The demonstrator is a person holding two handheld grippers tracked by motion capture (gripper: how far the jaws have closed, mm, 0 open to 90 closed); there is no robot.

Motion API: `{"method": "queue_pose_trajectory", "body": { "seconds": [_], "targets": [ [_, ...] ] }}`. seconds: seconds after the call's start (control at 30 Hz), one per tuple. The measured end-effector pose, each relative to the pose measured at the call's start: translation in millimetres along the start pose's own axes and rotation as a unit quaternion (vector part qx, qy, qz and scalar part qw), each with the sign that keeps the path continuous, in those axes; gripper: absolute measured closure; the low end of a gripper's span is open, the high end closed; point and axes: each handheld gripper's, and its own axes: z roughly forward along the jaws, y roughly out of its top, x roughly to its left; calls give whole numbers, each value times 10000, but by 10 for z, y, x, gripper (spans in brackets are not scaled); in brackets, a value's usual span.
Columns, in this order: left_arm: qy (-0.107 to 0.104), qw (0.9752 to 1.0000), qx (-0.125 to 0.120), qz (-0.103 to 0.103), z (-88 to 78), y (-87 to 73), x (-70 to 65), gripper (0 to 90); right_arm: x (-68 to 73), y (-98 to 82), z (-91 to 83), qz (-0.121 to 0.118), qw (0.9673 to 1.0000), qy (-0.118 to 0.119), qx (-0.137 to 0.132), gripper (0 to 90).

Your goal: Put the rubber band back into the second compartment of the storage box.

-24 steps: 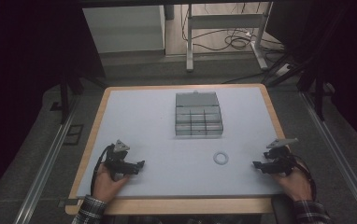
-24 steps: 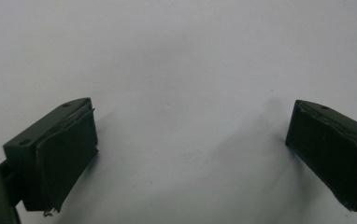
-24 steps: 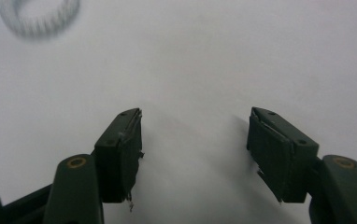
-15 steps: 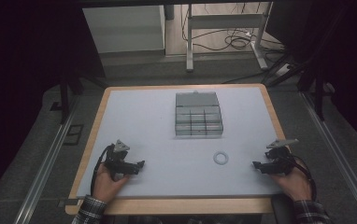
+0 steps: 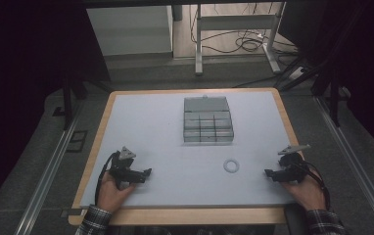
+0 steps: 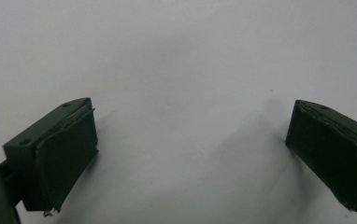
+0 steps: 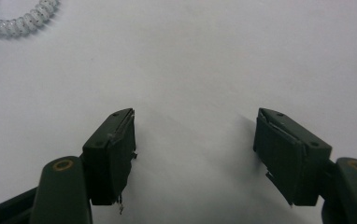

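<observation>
White worktop (image 5: 165, 132) with a wood rim fills the middle of the high view. Clear compartment box (image 5: 207, 121) sits upper centre, lid up at the back. Coiled ring (image 5: 231, 166), clear-white plastic, lies flat below the box, lower centre-right of the frame, apart from both tools. Left hand-held gripper (image 5: 143, 174) rests low at the lower left, held by the left hand (image 5: 110, 192), jaws pointing toward frame centre. Right hand-held gripper (image 5: 269, 172) sits at the lower right in the right hand (image 5: 306, 190), jaws pointing left toward the ring, near it but not touching. Left gripper view: left hand-held gripper (image 6: 190, 140) is released, jaws wide, bare white surface between them. Right gripper view: right hand-held gripper (image 7: 195, 140) is released too, jaws spread with nothing between; ring (image 7: 20, 18) shows at the upper left corner of the frame, well ahead of the jaws and off to the side. Plaid sleeves at the bottom edge of the high view.
</observation>
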Motion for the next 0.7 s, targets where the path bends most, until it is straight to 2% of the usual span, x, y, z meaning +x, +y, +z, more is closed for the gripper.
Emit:
{"method": "queue_pose_trajectory", "body": {
  "seconds": [0.47, 0.53, 0.7],
  "targets": [
    [-2, 10000, 3, 1, -1, 0, 0, 24, -8, 19, -9, 59, 10000, 57, 39, 296],
    [1, 10000, 2, 3, 0, 0, 1, 24, -15, 36, -23, 142, 9997, 192, 29, 306],
    [1, 10000, 2, 4, -1, 0, 1, 24, 1, 69, -28, 103, 9996, 241, 94, 311]
  ]
}}
